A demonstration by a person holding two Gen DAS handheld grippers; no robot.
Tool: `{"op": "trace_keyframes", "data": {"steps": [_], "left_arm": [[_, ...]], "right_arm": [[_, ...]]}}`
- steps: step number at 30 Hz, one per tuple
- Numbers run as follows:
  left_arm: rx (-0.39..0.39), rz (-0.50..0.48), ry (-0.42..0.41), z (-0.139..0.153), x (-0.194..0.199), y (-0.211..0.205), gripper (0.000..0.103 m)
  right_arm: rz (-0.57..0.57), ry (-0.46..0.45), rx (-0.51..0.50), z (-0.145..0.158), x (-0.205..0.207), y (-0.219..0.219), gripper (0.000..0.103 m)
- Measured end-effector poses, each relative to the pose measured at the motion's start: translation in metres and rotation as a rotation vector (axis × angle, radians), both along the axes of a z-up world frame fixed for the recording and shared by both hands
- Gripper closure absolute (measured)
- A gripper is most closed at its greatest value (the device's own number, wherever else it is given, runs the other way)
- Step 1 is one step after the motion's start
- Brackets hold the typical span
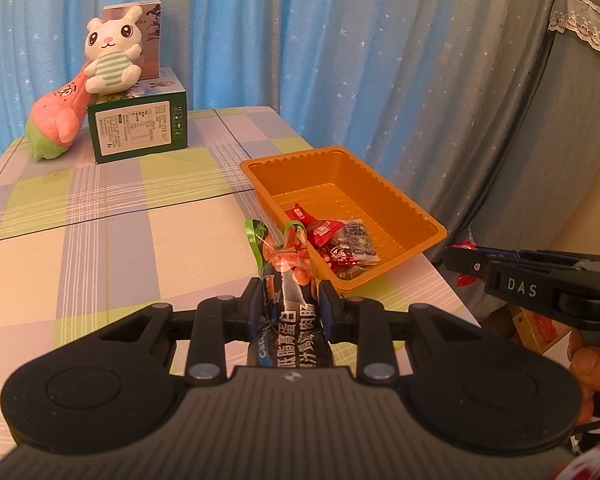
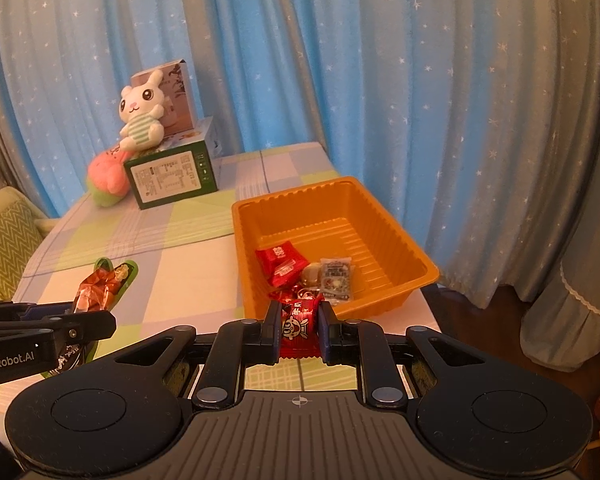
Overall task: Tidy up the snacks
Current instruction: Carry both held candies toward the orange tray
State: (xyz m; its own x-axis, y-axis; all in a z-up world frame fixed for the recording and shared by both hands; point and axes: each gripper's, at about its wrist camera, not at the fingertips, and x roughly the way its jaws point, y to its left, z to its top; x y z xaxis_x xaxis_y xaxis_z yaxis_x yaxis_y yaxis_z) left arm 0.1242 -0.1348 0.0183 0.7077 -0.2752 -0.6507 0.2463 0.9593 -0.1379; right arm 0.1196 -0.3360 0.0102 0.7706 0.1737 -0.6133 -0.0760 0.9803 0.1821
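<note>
An orange plastic tray (image 1: 400, 204) (image 2: 404, 248) sits at the table's right edge and holds several small snack packets (image 1: 340, 240) (image 2: 296, 266). My left gripper (image 1: 294, 292) is shut on a long dark snack pack with a green and orange end (image 1: 288, 280), held above the table just left of the tray's near corner. The pack also shows in the right wrist view (image 2: 100, 288). My right gripper (image 2: 299, 320) is shut on a small red candy packet (image 2: 298, 326), held just before the tray's near rim. The right gripper also shows in the left wrist view (image 1: 472, 266).
A checked cloth covers the table (image 1: 120, 220) (image 2: 172, 280). At the back left stand a green box (image 1: 140, 124) (image 2: 172, 176), a plush rabbit (image 1: 114, 52) (image 2: 142, 116) and a pink plush (image 1: 56, 120). Blue star curtains hang behind.
</note>
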Motion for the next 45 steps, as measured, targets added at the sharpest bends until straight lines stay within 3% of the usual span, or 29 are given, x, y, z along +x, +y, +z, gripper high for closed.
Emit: {"op": "trace_keyframes", "data": {"steps": [45], "left_arm": [[-0.016, -0.084, 0.015, -0.002, 0.087, -0.053, 0.077]], "right_arm": [[-0.032, -0.001, -0.012, -0.001, 0.069, -0.032, 0.084]]}}
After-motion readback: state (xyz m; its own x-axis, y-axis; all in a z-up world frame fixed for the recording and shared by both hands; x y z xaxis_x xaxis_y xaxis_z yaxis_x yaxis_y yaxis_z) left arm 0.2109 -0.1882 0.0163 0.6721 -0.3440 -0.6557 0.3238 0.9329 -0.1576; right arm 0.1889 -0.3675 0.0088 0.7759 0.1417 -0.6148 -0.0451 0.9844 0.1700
